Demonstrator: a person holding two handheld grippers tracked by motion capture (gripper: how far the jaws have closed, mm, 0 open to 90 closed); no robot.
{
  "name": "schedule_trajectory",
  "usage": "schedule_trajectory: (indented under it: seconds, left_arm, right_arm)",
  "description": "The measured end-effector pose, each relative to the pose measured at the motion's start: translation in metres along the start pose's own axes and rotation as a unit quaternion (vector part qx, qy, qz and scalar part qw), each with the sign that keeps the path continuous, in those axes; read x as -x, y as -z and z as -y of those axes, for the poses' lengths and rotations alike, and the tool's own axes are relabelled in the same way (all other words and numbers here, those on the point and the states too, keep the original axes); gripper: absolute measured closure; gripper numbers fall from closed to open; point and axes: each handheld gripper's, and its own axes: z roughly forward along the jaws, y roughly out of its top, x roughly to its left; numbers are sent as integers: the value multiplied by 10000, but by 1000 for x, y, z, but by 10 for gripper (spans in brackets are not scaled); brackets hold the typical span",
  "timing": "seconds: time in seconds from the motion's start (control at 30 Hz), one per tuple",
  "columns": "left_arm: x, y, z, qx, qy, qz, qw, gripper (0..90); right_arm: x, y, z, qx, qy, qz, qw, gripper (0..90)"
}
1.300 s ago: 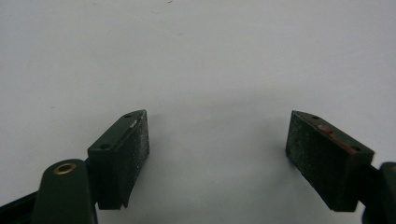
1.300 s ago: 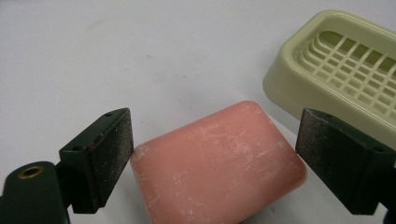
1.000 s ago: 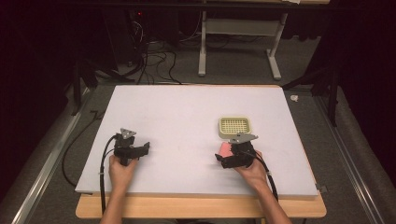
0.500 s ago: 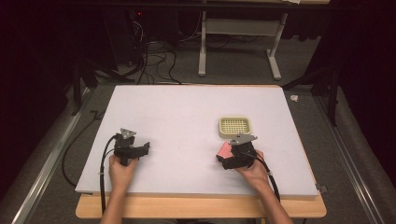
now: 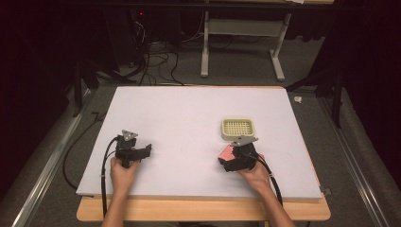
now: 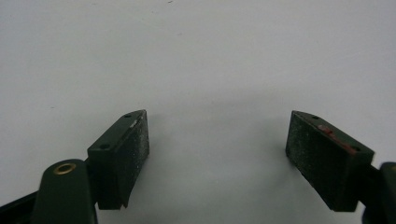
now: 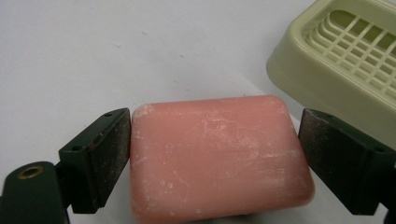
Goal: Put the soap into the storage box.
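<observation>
Between right claw (image 7: 212,154) pads: pink soap (image 7: 217,156), left pad touching, right seemingly gapped (unclear). Slick bar may slip short of soap dish (image 7: 343,60). Left claw (image 6: 217,156) wide, empty.

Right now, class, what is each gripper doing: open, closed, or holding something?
Left gripper: open, nothing between its jaws, over the bare table.
Right gripper: closed on the pink soap, beside the soap dish.
</observation>
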Motion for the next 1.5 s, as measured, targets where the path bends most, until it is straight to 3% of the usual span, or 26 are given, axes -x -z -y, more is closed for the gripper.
schedule_trajectory:
  seconds: [0.33,0.6,0.87,1.5]
  left_arm:
    - [0,0,0,2,5,1,10000,221]
    - [0,0,0,2,4,1,10000,221]
    - [0,0,0,2,8,1,10000,221]
    - [0,0,0,2,5,3,10000,220]
  right_arm:
    - [1,-11,3,-257,-119,-39,9996,124]
    - [2,-12,3,-241,-196,-97,9995,134]
    - [1,-11,5,-153,-277,-6,9995,136]
    - [9,13,8,50,-400,9,9992,137]
